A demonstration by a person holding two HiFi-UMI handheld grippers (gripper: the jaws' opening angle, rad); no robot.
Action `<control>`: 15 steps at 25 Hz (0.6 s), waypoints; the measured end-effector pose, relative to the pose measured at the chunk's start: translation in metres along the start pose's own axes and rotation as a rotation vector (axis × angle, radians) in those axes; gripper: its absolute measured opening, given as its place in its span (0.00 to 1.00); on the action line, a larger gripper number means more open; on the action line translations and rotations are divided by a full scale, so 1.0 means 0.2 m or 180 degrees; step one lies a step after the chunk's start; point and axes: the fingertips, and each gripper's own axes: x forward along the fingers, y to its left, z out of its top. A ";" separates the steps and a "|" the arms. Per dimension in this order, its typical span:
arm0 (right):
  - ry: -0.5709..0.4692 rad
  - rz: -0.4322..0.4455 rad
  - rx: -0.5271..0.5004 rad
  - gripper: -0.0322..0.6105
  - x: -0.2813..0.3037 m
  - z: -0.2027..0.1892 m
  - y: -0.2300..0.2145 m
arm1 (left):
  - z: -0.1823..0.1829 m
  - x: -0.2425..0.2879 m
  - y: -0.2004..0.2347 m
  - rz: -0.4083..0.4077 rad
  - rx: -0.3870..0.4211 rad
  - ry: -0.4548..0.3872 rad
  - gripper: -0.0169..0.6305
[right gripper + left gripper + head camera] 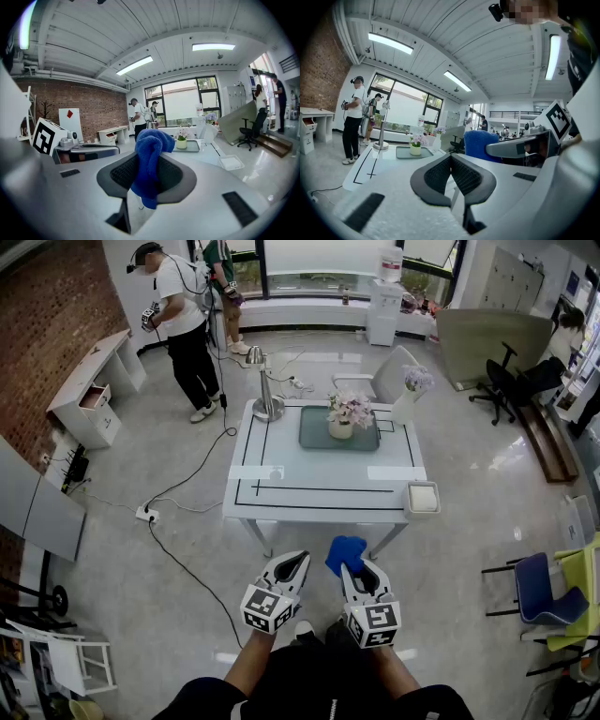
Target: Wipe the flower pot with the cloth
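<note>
A small cream flower pot (340,427) with pink flowers stands on a grey-green tray (314,432) on the white table (319,484); the pot (415,150) (181,144) is far off in both gripper views. My right gripper (353,567) is shut on a blue cloth (344,553) (148,161), which bunches above the jaws and hangs below them. My left gripper (293,565) (451,159) is shut with nothing in it. Both grippers hover side by side over the floor, short of the table's near edge.
A metal lamp (266,385) stands at the table's far left, a white vase (406,401) at its far right, a white tray (423,499) at the near right corner. Cables (178,493) run across the floor. Two people (183,320) stand beyond. Chairs (534,587) are at right.
</note>
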 end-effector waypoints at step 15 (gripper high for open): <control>0.0027 -0.0056 0.0183 0.21 -0.02 -0.06 0.04 | -0.05 0.00 0.00 -0.0138 -0.0030 0.0087 0.04</control>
